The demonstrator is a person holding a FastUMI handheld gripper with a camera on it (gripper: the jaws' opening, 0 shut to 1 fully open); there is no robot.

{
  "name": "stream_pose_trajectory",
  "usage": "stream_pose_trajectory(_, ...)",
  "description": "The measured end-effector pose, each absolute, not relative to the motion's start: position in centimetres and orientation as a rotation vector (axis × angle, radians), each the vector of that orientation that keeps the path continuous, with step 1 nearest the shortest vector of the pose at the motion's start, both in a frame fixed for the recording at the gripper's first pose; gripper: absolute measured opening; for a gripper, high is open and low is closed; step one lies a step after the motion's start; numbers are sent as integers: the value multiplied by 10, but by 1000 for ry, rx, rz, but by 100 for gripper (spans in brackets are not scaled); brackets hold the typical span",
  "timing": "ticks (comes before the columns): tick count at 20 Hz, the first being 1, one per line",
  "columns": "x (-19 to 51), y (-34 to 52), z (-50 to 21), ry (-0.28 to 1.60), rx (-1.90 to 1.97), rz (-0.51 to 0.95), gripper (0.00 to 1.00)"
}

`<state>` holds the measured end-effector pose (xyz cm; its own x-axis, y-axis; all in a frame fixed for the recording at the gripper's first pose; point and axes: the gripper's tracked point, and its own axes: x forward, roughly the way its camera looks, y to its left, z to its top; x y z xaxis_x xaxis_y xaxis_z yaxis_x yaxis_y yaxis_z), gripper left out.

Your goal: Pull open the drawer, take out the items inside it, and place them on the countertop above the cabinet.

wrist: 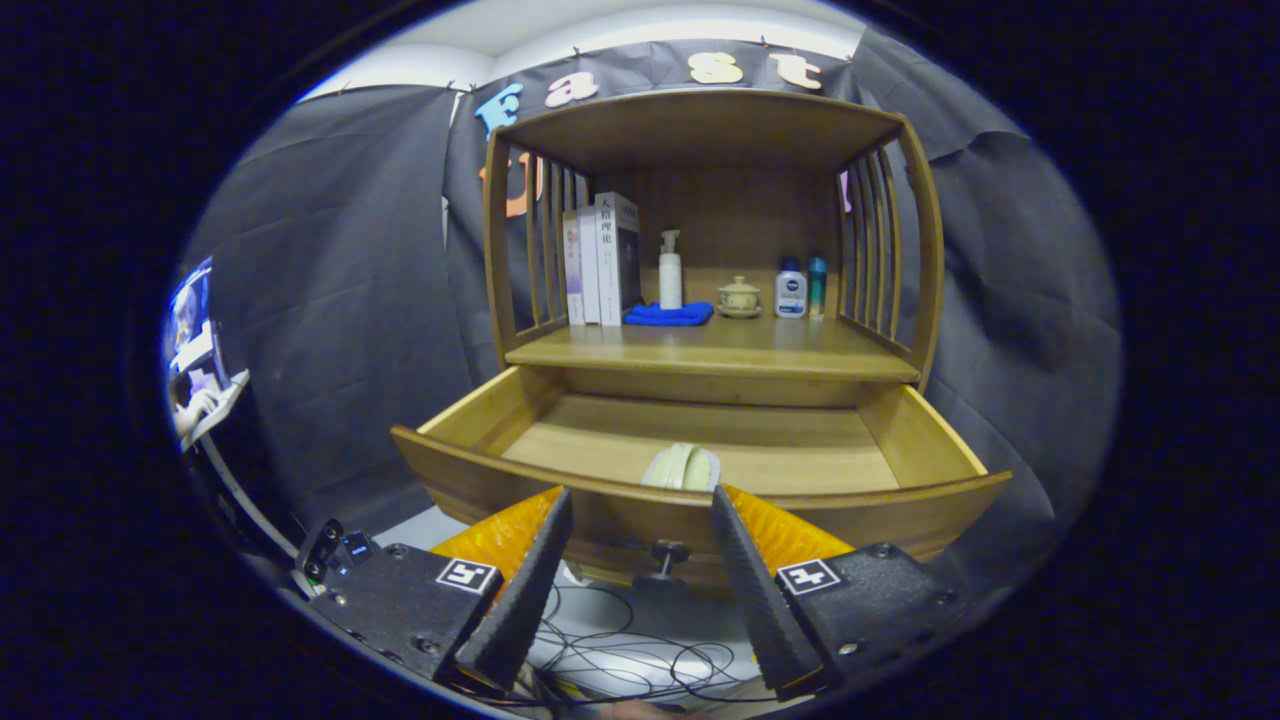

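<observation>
The wooden cabinet's drawer [700,500] stands pulled out toward me. A pale green ridged item [682,467] lies inside it against the front panel, partly hidden by that panel. The drawer's dark knob [668,556] sits on the front panel, between my fingers. My gripper [640,500] is open, its fingertips level with the drawer front, nothing held between them. The countertop [720,350] lies above the drawer, under the cabinet's roofed shelf.
At the back of the countertop stand books [600,258], a white pump bottle [670,270], a blue cloth [668,315], a lidded cup [738,297] and two small bottles [800,288]. Slatted side rails [880,250] flank it. Cables [620,650] lie below the drawer.
</observation>
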<state>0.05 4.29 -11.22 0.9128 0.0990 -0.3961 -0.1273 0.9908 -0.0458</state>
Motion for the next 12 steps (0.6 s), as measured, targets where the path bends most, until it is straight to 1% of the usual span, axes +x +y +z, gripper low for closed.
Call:
stream_pose_trajectory(3, 16, 50, -99, 433, -66, 143, 93)
stream_pose_trajectory(5, 28, 47, -96, 468, -70, 124, 99)
stream_pose_trajectory(8, 49, 46, -89, 502, -63, 89, 99)
stream_pose_trajectory(12, 81, 52, -96, 598, -40, 118, 99)
